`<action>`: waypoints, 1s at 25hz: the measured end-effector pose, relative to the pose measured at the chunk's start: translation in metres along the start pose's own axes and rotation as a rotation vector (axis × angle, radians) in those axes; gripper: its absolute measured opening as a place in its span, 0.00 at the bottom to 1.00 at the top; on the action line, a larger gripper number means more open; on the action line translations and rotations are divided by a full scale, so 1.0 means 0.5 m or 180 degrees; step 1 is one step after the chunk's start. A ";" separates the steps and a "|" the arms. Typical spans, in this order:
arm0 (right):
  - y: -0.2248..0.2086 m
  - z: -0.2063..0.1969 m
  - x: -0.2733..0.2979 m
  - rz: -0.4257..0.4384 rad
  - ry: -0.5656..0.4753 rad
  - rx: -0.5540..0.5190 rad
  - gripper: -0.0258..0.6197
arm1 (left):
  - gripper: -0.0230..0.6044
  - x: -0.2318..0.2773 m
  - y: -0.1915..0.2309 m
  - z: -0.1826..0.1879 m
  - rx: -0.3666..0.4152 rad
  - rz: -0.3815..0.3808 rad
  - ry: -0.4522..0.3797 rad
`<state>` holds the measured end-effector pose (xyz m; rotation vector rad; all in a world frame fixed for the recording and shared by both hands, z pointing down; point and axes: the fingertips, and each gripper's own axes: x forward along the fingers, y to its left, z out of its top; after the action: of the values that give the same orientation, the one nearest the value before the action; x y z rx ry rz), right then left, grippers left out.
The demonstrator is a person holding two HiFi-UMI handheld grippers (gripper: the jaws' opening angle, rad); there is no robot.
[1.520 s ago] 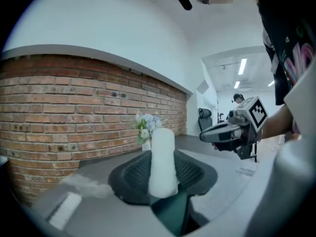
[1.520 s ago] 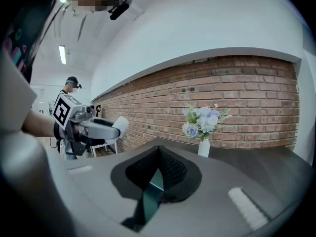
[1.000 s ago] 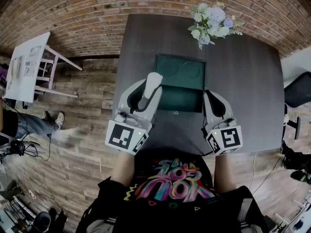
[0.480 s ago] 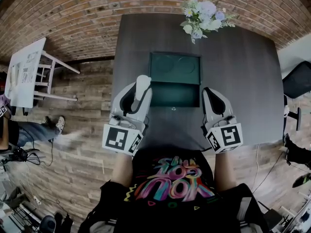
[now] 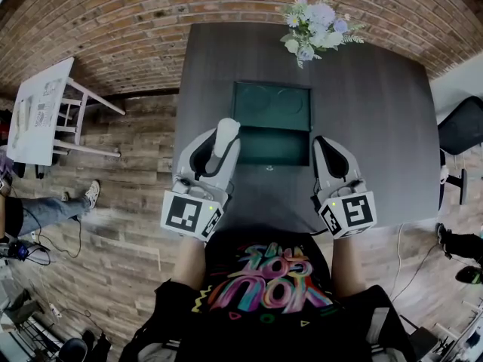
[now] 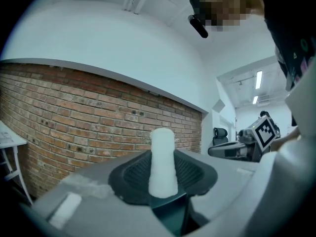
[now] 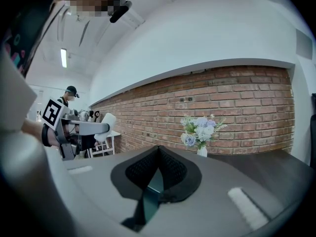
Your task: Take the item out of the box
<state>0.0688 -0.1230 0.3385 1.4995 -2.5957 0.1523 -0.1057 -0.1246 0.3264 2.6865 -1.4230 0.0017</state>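
A person stands at a dark grey counter (image 5: 377, 127), seen from above, with a two-jaw gripper in each hand. The left gripper (image 5: 221, 143) has its jaws pinching a white, soft-looking cylinder (image 5: 227, 129), which stands upright between the ribbed pads in the left gripper view (image 6: 162, 162). The right gripper (image 5: 332, 153) is at about 4 o'clock from the middle of the picture; its jaws are pressed together with nothing between them. An open dark green rectangular box (image 5: 273, 149) lies at the centre of the counter, its lid folded back towards 12 o'clock. A second ago the cylinder hung over the box's left edge. It has since been drawn back towards 8 o'clock and now sits just beside the box at 9 o'clock, lifted clear of it. The box and the right gripper have barely shifted. That suggests the item is already out, and what remains is probably to set it down. A vase of pale flowers (image 5: 313, 30) stands at 1 o'clock.
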 end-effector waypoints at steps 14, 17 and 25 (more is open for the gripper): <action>-0.001 -0.004 -0.008 0.0001 0.0044 0.0011 0.04 | 0.26 0.003 -0.014 -0.004 0.0005 -0.0050 0.0006; -0.002 -0.006 -0.010 -0.0010 0.0045 0.0020 0.04 | 0.26 0.007 -0.017 -0.008 -0.0004 -0.0058 0.0016; -0.009 -0.017 -0.021 -0.0063 0.0049 0.0062 0.04 | 0.26 0.020 -0.035 -0.027 0.0028 -0.0146 0.0119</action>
<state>0.0783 -0.1151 0.3451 1.5238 -2.5738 0.1869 -0.0852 -0.1219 0.3390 2.7105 -1.3539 0.0546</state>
